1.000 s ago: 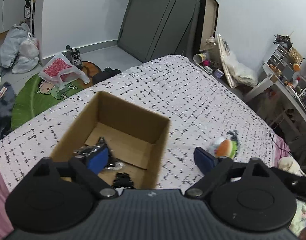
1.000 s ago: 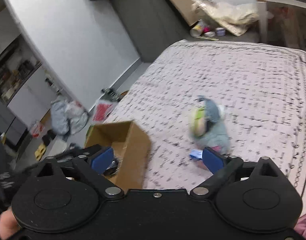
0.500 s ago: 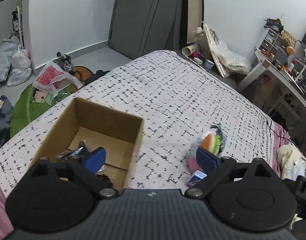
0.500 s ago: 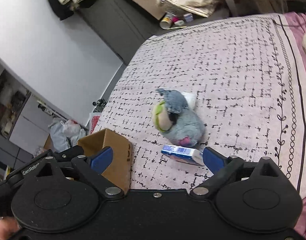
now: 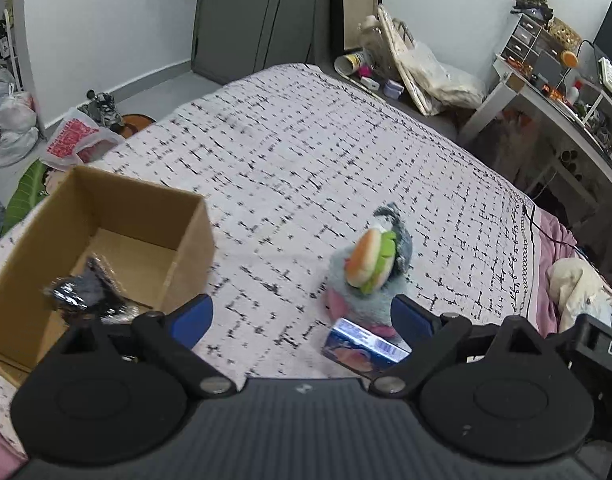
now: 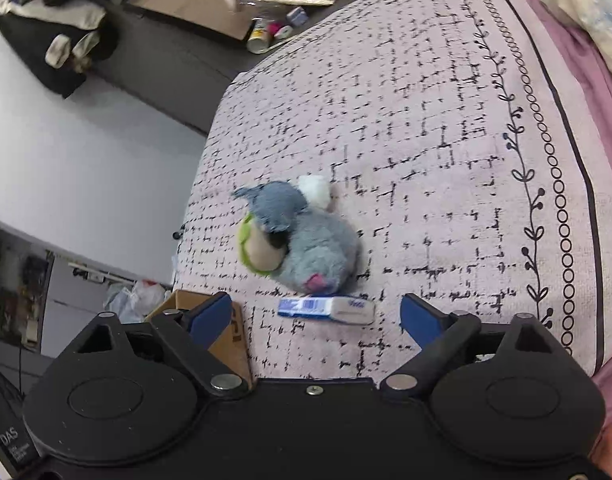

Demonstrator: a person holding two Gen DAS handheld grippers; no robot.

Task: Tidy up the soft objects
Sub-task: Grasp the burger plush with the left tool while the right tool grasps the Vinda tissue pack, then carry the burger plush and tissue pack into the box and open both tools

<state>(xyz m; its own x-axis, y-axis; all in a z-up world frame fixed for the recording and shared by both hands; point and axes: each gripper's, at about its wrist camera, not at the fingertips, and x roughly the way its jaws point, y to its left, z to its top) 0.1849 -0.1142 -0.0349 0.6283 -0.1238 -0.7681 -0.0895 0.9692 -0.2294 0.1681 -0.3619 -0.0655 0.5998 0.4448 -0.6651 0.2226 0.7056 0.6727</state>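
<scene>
A grey plush toy (image 5: 370, 276) with an orange and green burger shape on it lies on the patterned bed cover (image 5: 306, 168); it also shows in the right wrist view (image 6: 306, 240). A small blue and white packet (image 5: 364, 348) lies just in front of it, also in the right wrist view (image 6: 326, 307). An open cardboard box (image 5: 106, 208) stands to the left with a dark shiny wrapped item (image 5: 86, 292) inside. My left gripper (image 5: 302, 318) is open and empty, between the box and the toy. My right gripper (image 6: 316, 316) is open and empty, just above the packet.
The box corner (image 6: 234, 340) shows beside my right gripper's left finger. A cluttered desk (image 5: 558, 92) stands right of the bed. Bags (image 5: 74, 140) and shoes lie on the floor to the left. Pink bedding with cream cloth (image 5: 574, 292) lies at the right edge.
Both grippers have swung toward the plush toy and the packet, which now sit larger and more central. The box has shifted to the left of both views. Both grippers stay open.
</scene>
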